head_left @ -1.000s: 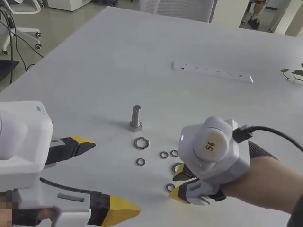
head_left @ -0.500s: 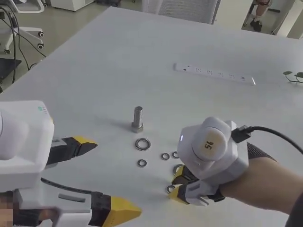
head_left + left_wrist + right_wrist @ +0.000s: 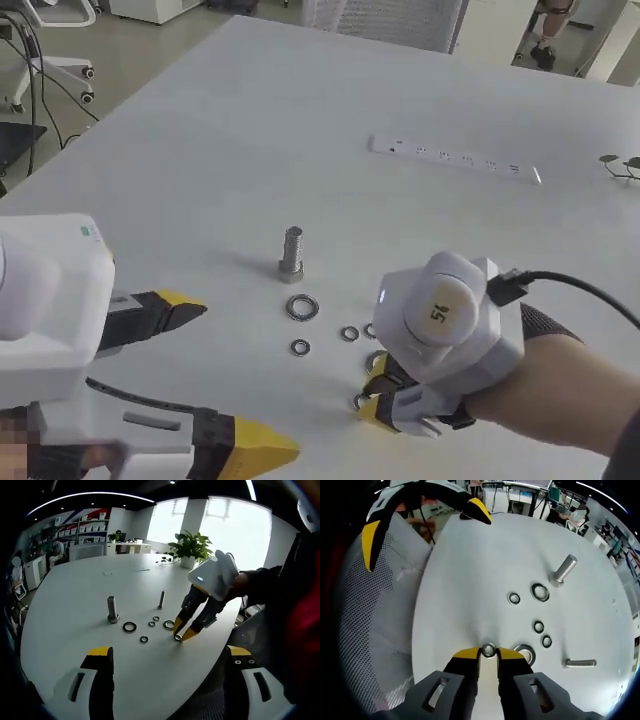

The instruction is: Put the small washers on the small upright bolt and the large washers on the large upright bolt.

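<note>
Head view: right gripper (image 3: 378, 392) down among the near right washers (image 3: 349, 333); left gripper (image 3: 245, 380) idle at near left, fingers spread wide.

Left gripper view: shows the right fingers (image 3: 178, 625) meeting on a small washer (image 3: 177, 637) flat on the bench (image 3: 65, 605). Small bolt (image 3: 161, 600) upright just beyond, large bolt (image 3: 112, 609) further left.

Right gripper view: pinches the small washer by its rim. Probably calls for a lift, then a carry right past the large washer (image 3: 524, 654) to the small bolt.

Shiny metal washers (image 3: 302, 306) (matt white table (image 3: 250, 130))
</note>
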The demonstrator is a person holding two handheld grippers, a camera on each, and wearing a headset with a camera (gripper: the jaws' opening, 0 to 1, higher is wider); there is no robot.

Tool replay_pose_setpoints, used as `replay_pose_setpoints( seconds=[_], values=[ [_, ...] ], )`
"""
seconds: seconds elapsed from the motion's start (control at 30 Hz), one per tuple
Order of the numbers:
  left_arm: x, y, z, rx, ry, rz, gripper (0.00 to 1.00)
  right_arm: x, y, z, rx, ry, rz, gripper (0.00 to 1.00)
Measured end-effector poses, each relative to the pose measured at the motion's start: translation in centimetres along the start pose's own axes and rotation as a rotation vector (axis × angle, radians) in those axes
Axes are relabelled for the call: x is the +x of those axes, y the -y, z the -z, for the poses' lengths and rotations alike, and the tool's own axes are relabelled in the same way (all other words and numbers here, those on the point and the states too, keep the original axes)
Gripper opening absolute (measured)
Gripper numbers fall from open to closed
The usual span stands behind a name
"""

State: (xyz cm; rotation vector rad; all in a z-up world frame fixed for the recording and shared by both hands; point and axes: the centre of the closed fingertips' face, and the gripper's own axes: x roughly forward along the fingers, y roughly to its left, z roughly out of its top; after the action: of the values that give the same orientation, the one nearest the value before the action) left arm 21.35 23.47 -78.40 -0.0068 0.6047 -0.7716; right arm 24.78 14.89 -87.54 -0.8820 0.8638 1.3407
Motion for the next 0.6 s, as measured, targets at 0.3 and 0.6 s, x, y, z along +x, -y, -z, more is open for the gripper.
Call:
replay_pose_setpoints(
  seconds=[0.3,0.6],
  values=[
    [0.01,0.01,-0.02,0.001,0.001,0.0,0.91,0.0,-0.02,0.03,-0.005,0.004,-0.001,0.15],
    [0.09,0.07,0.04,-0.001,-0.003,0.006,0.91,-0.42,-0.13,-0.14,0.018,0.018,-0.01,0.14]
  ],
)
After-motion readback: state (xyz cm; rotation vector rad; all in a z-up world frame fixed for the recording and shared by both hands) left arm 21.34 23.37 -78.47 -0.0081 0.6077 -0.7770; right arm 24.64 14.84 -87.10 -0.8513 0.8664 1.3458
